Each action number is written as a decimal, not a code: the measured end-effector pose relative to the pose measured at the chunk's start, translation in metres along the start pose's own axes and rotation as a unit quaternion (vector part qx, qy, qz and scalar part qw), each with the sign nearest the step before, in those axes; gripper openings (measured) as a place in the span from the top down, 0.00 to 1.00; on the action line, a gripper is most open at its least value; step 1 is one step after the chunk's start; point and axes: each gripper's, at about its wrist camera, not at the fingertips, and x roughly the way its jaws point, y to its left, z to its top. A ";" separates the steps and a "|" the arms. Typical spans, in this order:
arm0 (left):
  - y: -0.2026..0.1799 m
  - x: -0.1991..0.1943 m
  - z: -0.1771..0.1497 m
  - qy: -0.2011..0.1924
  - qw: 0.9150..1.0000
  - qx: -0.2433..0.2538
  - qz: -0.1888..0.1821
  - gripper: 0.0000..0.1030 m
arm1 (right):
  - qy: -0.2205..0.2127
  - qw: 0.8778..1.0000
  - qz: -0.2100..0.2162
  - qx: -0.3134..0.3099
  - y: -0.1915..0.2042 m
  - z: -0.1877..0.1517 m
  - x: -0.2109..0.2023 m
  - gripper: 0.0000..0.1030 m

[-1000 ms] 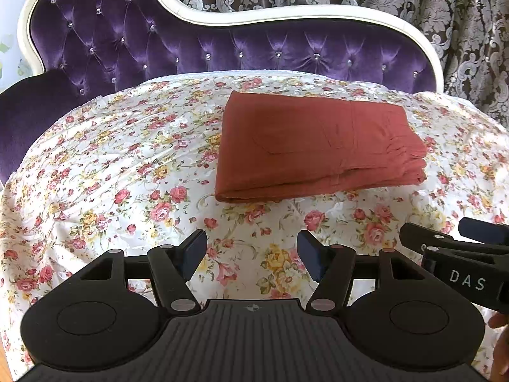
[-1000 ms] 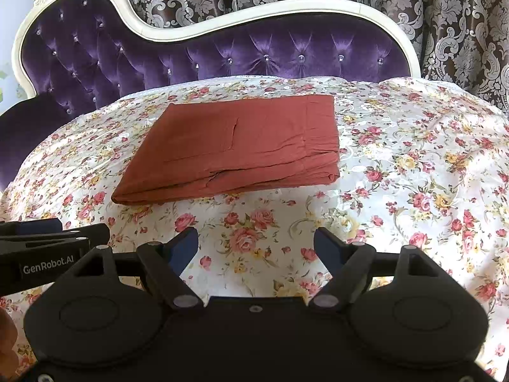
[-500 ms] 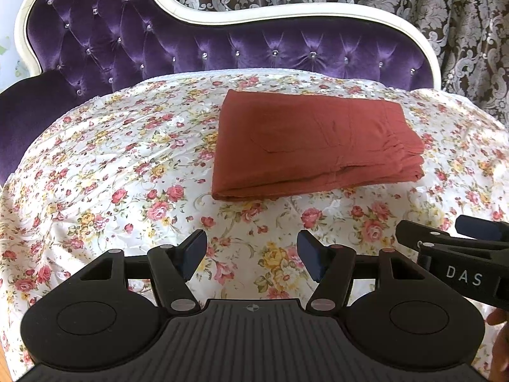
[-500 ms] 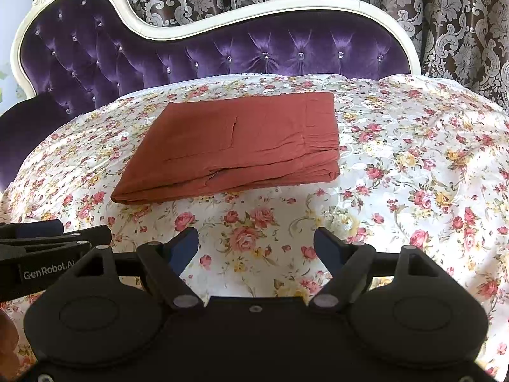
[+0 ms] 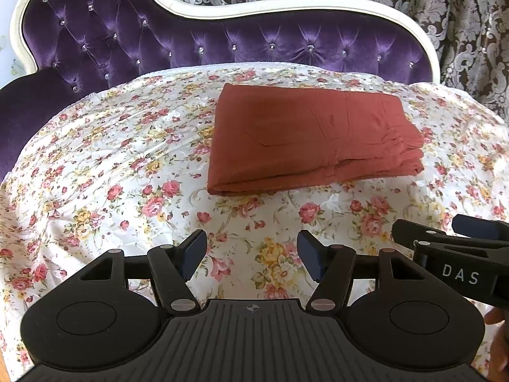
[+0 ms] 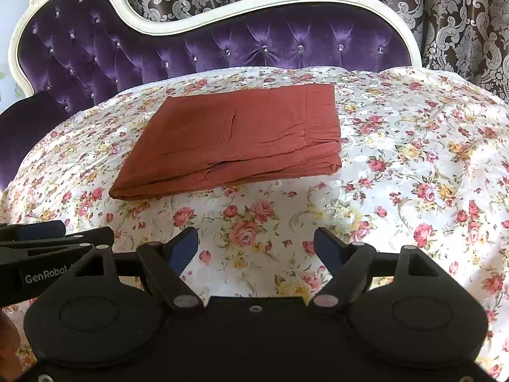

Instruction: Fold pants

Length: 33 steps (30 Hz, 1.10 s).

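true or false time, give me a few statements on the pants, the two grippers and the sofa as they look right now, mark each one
1. The rust-red pants lie folded into a flat rectangle on the floral sheet. True.
2. The left gripper is clamped on the pants. False: its jaws stand open over bare sheet, nothing between them.
3. The right gripper is open and empty. True.
4. The pants hang over the purple tufted backrest. False: they lie on the sheet in front of it.
5. A patterned curtain hangs behind the sofa. True.
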 end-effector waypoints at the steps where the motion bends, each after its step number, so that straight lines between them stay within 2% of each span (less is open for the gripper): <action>1: 0.000 0.000 0.000 0.001 1.000 0.000 0.000 0.41 | 0.001 1.000 0.000 0.000 0.000 0.000 0.000 0.21; 33: 0.001 0.021 0.008 0.030 1.000 0.002 -0.002 0.41 | 0.037 0.999 -0.017 -0.006 0.003 0.011 0.023 0.21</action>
